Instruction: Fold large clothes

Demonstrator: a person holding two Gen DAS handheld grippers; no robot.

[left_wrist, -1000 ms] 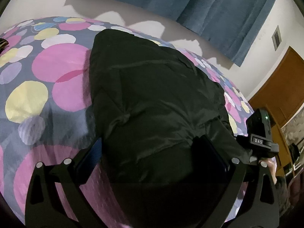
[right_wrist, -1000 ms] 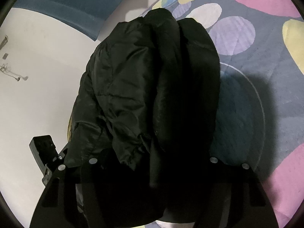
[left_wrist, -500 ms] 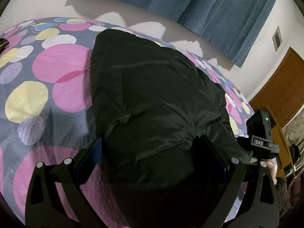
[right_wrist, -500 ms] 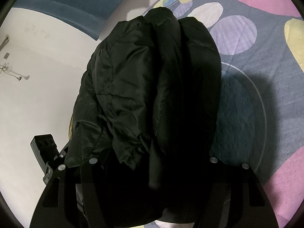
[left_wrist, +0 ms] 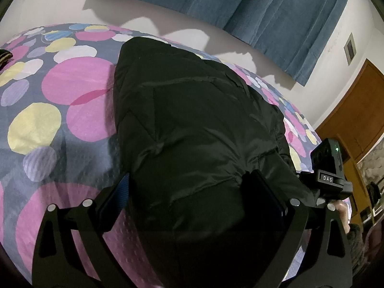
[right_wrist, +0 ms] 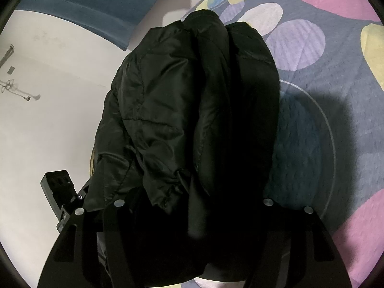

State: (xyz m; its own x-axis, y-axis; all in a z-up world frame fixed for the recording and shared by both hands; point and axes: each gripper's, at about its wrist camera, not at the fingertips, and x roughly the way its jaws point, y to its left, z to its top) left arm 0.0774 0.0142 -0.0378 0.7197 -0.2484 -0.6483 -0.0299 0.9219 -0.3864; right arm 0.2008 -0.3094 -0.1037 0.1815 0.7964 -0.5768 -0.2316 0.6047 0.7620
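Note:
A black padded jacket (left_wrist: 192, 120) lies folded lengthwise on a bed with a spotted cover (left_wrist: 72, 88). Its near end fills the gap of my left gripper (left_wrist: 189, 192), whose two fingers (left_wrist: 112, 199) press on the thick bundle from both sides. In the right wrist view the same jacket (right_wrist: 168, 110) is bunched into several thick folds and sits between the jaws of my right gripper (right_wrist: 192, 206); the cloth hides its fingertips. Each gripper's camera block shows in the other's view, the right one's (left_wrist: 331, 168) and the left one's (right_wrist: 57, 192), close on either side of the jacket's end.
A blue curtain (left_wrist: 252, 7) hangs on the white wall behind the bed. A brown wooden door (left_wrist: 355, 115) stands at the right, with furniture below it. A small dark item (left_wrist: 4, 56) lies at the bed's far left edge. A hand (left_wrist: 343, 216) shows by the right gripper.

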